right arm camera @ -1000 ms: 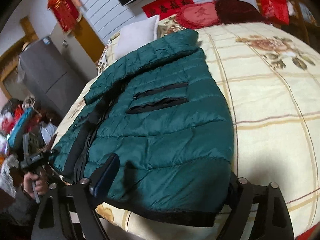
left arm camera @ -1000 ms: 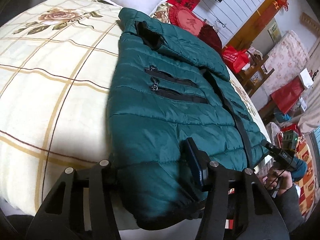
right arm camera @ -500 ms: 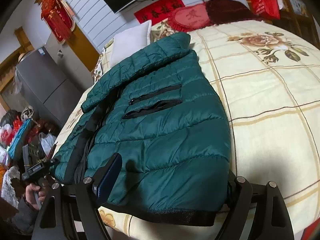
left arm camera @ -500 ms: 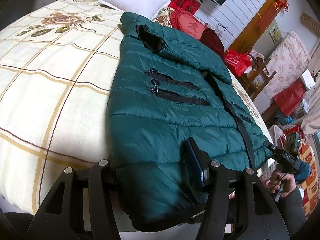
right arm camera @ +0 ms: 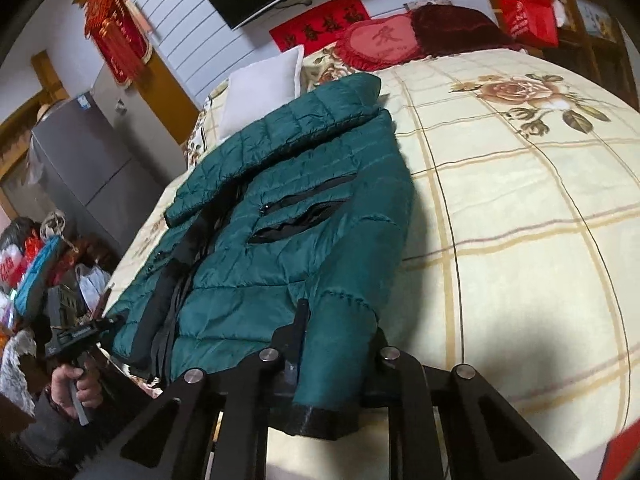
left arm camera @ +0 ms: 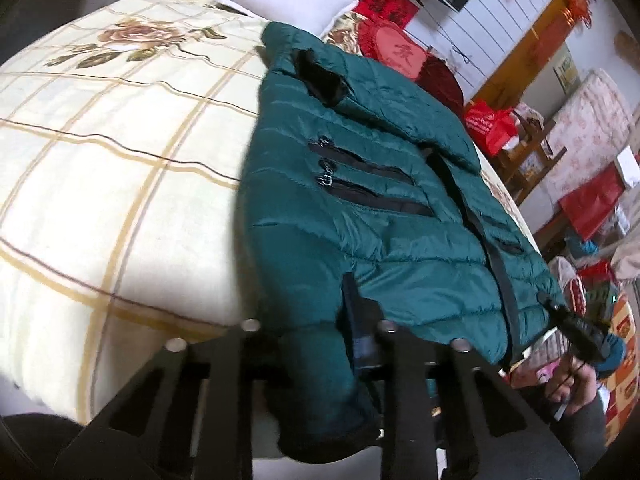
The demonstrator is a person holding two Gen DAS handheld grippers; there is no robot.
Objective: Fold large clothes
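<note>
A dark green puffer jacket [left arm camera: 360, 216] lies front up on the bed, collar toward the pillows, hem at the near edge. My left gripper [left arm camera: 320, 354] is shut on the hem's left corner, with fabric bunched between its fingers. My right gripper [right arm camera: 334, 364] is shut on the hem's right corner, where the black trim hangs below the pads. In the left wrist view the right gripper [left arm camera: 552, 306] shows at the far hem corner, held by a hand [left arm camera: 576, 392]. In the right wrist view the left gripper [right arm camera: 114, 321] shows at the opposite corner, also held by a hand [right arm camera: 74, 384].
The bed [left arm camera: 100, 160] has a cream checked cover with rose prints. A white pillow [right arm camera: 264, 88] and a red heart cushion [right arm camera: 380, 42] lie by the headboard. A grey fridge [right arm camera: 80, 160] stands left of the bed. Red bags [left arm camera: 488, 124] and shelves crowd its other side.
Both grippers' jaws stood wide astride the jacket's hem and have closed onto it. The fabric at each corner is now pinched and bunched up. The hands have hardly moved.
</note>
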